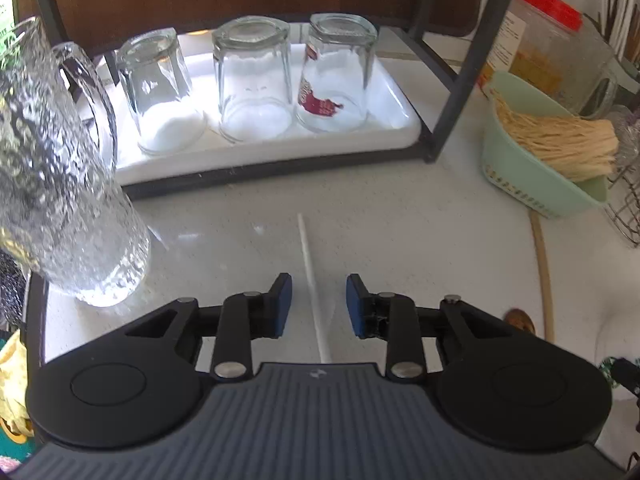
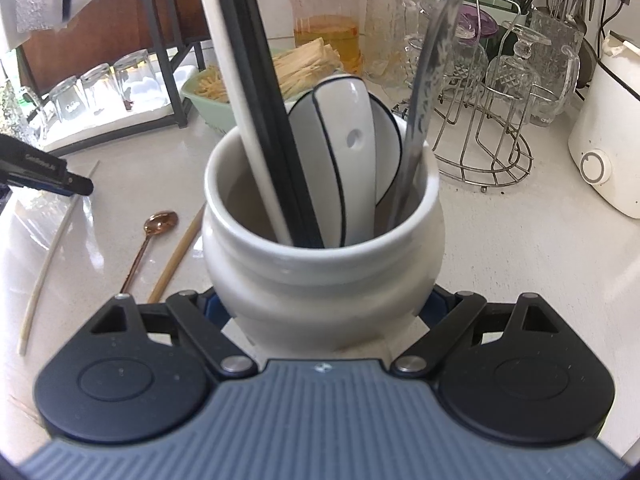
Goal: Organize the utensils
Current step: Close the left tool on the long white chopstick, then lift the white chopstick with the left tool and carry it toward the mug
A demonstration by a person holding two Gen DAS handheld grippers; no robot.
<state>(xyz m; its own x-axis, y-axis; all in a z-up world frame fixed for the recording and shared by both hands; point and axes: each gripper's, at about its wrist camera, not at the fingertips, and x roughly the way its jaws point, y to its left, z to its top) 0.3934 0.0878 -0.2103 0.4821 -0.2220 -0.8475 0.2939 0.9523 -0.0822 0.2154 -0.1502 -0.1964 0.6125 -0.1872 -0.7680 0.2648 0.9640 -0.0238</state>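
My left jaws (image 1: 319, 305) stand partly open, a clear gap between the blue pads (image 1: 284, 304), and nothing is gripped. A white chopstick (image 1: 314, 288) lies flat on the pale surface (image 1: 420, 240), running straight through that gap; neither pad touches it. Ahead of these jaws three upturned glasses (image 1: 252, 80) stand on a white tray (image 1: 400, 120) under a dark rack. Left of them stands a textured glass mug (image 1: 52, 184); ahead to the right is a green basket (image 1: 532, 184) of pale sticks.

My right jaws (image 2: 326, 312) are spread wide around the lower body of a white ceramic holder (image 2: 320, 256), one arm on each side. The pads are mostly hidden behind the pot, so I cannot tell whether they press on it. In the holder stand a white chopstick beside black chopsticks (image 2: 256, 80), a white soup spoon (image 2: 348, 152) with a dark rim, and a metal spoon (image 2: 432, 72). To the left of these jaws, on the surface, lie a copper spoon (image 2: 148, 248) and a wooden chopstick (image 2: 176, 264), with the white chopstick farther left.
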